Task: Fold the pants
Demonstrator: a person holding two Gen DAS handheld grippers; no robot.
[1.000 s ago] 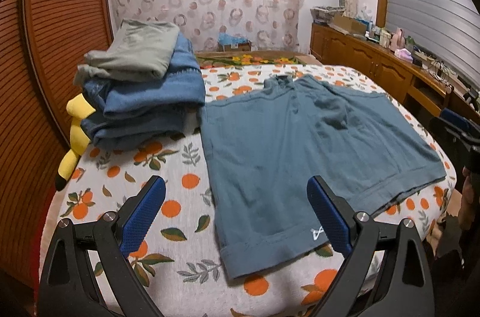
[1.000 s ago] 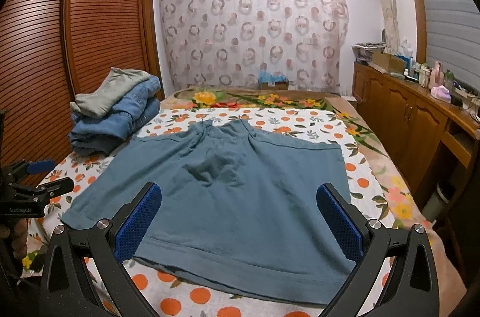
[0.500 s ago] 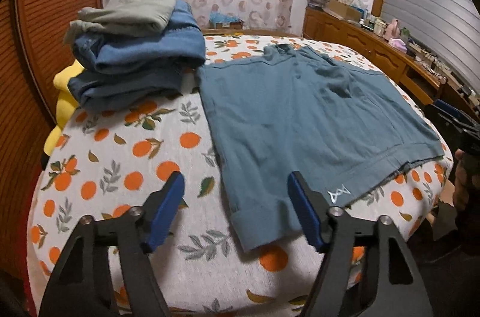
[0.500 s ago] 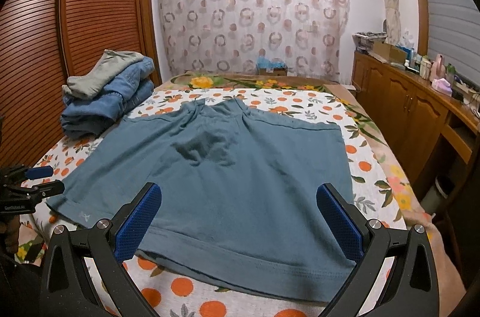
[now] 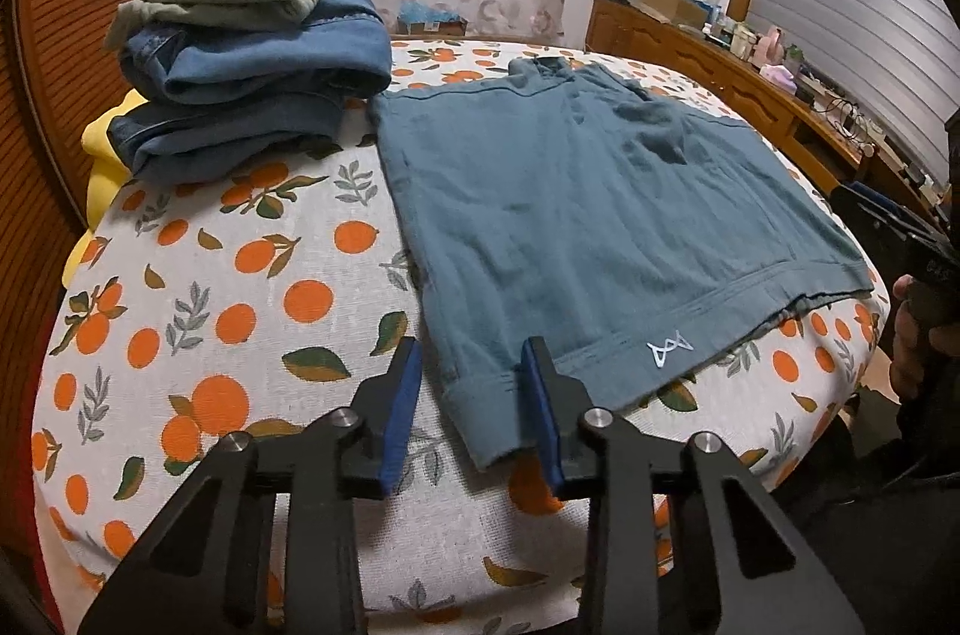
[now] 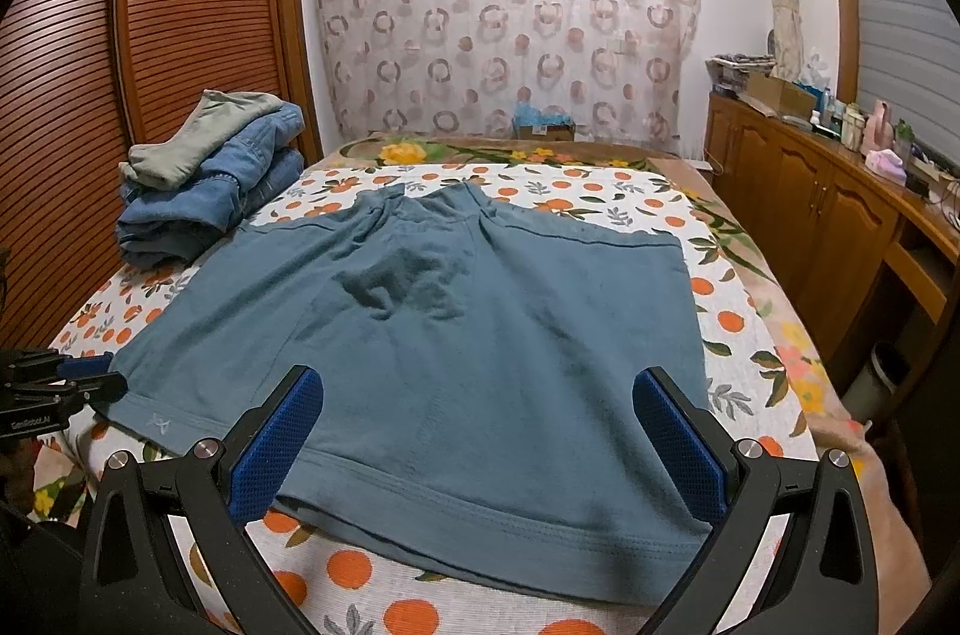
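The left gripper (image 5: 471,389) sits low at 6 o'clock, fingers narrow around the blue pants' (image 5: 576,209) hem corner. The right gripper (image 6: 480,425) hovers, fingers wide. The pants lie flat on the bed (image 5: 198,287).

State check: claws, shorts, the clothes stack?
Left claw: open, narrowed, straddling the shorts' near-left hem corner, not yet shut.
Right claw: wide open over the near hem.
Shorts: spread flat on the bed, unfolded.
Stack: folded, piled beside the shorts.
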